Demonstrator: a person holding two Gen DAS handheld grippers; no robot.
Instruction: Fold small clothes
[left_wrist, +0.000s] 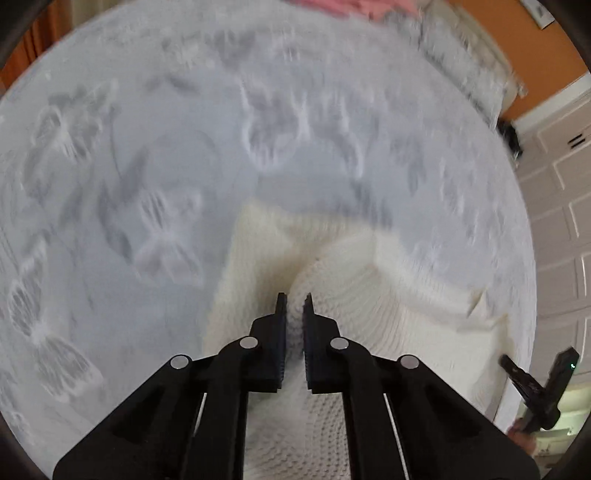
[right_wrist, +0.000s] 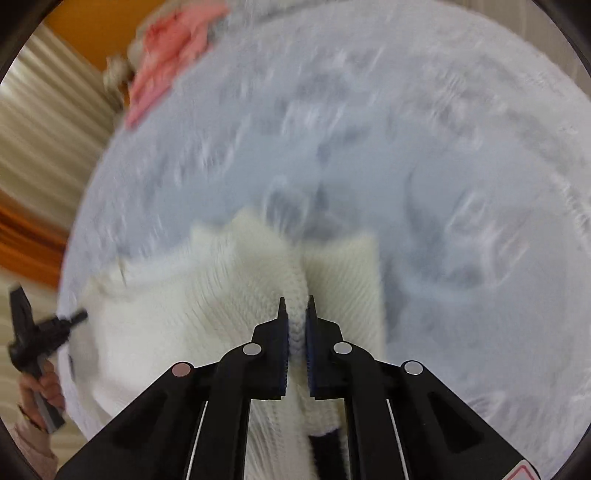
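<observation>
A cream knitted garment (left_wrist: 354, 280) lies on a pale grey bedspread (left_wrist: 147, 147) with embroidered butterflies. My left gripper (left_wrist: 294, 301) is shut on a raised fold of the knit, pinched between its jaws. My right gripper (right_wrist: 295, 302) is shut on another fold of the same garment (right_wrist: 192, 295), which bunches up and runs between its jaws. Each gripper shows in the other's view at the garment's far edge: the right one (left_wrist: 532, 384) and the left one (right_wrist: 40, 332), held by a hand. Both views are motion-blurred.
A pink garment (right_wrist: 170, 48) lies at the far edge of the bedspread (right_wrist: 443, 184), also visible in the left wrist view (left_wrist: 354, 7). Orange walls, a curtain (right_wrist: 44, 147) and white panelled doors (left_wrist: 561, 206) surround the bed.
</observation>
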